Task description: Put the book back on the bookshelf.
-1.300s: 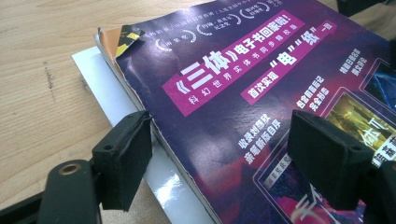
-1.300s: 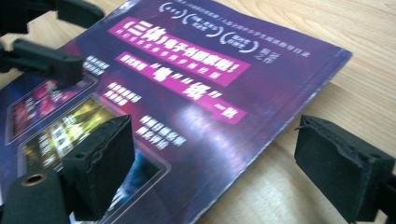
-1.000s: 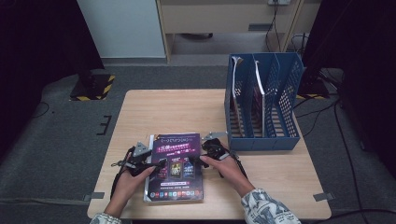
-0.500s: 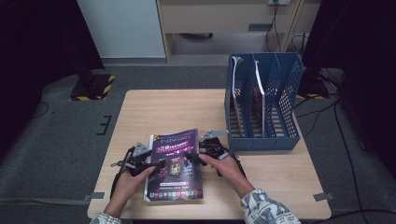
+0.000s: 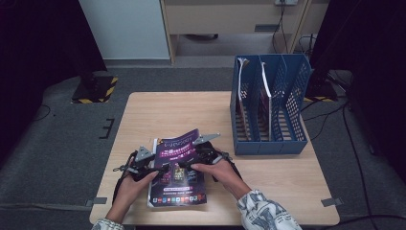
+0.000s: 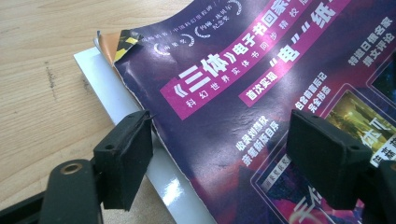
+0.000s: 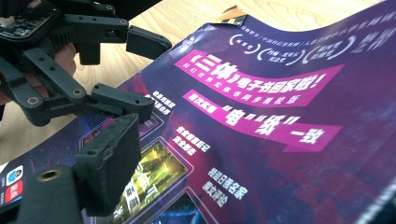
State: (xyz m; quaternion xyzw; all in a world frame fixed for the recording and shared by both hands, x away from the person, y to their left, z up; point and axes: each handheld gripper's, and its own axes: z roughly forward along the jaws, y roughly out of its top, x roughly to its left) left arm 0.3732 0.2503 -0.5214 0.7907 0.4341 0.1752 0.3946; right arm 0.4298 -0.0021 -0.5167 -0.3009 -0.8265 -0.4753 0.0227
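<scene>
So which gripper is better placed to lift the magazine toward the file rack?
Probably the right gripper: it is on the side nearer the file rack, and the magazine already curls up there. The left gripper straddles the far edge, jaws open.

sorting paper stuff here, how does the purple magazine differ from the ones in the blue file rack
The purple magazine lies flat on the table, its far right corner lifted; the filed magazines stand upright in the blue file rack. The purple one shows its whole cover; the filed ones show mostly edges. Both are thin paper publications.
</scene>
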